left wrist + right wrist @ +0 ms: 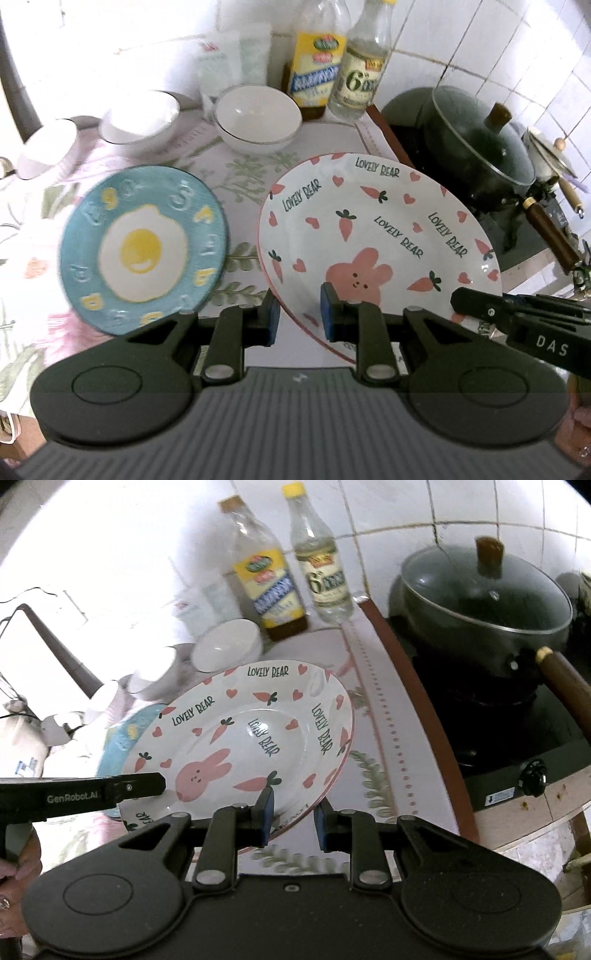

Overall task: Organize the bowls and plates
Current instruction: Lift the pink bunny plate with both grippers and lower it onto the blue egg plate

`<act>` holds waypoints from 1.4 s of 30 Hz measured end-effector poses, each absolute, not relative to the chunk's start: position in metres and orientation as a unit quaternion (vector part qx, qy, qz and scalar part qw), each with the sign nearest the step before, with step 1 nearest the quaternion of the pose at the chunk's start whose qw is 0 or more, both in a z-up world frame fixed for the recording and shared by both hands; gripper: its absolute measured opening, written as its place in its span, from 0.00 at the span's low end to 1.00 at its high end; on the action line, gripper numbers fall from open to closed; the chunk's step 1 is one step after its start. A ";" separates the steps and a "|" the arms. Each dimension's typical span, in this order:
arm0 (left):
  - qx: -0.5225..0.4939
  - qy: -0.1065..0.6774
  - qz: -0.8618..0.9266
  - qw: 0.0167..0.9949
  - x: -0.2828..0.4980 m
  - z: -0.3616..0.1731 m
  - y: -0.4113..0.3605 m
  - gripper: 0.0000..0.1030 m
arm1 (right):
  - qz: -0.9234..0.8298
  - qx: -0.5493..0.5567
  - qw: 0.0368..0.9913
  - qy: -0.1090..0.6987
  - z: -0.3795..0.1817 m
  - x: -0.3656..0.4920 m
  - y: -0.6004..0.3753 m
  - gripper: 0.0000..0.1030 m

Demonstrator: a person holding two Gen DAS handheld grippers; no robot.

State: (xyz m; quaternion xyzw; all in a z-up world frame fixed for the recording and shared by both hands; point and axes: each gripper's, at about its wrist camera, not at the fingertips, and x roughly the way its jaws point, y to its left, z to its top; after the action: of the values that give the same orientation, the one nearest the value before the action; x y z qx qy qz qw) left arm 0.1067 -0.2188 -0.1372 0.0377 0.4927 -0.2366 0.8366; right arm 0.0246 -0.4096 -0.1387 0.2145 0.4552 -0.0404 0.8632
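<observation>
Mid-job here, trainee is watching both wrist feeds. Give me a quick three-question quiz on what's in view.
1. True or false: both grippers grip the rabbit plate.
2. What is painted on the blue plate?
3. Nearest the two bottles: A) a white bowl, B) the lidded pan, C) the blue plate?

Key: 1 true, left gripper and right gripper each clamp its near rim. 2 a fried egg. 3 A.

A home kitchen — tiled wall point(461, 506), lidded pot point(484, 602) on a stove point(517, 782), oil bottles point(319, 62).
</observation>
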 end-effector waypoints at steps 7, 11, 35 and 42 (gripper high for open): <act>0.026 0.473 -0.233 0.849 0.090 -0.111 -0.166 0.20 | -0.019 0.197 0.873 0.445 -0.105 0.026 -0.367 0.27; 0.017 0.469 -0.225 0.854 0.086 -0.102 -0.134 0.20 | -0.004 0.187 0.875 0.447 -0.093 0.032 -0.341 0.27; 0.005 0.512 -0.186 0.839 0.150 -0.149 -0.029 0.20 | 0.016 0.178 0.848 0.499 -0.141 0.106 -0.240 0.27; 0.014 0.538 -0.189 0.821 0.179 -0.181 -0.026 0.20 | -0.003 0.191 0.832 0.520 -0.175 0.125 -0.236 0.27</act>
State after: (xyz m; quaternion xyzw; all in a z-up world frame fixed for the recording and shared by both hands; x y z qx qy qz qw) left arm 0.1793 -0.0263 -0.1813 0.0135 0.5378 -0.1890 0.8215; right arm 0.1252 -0.2356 -0.1745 0.1906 0.5205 -0.0028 0.8323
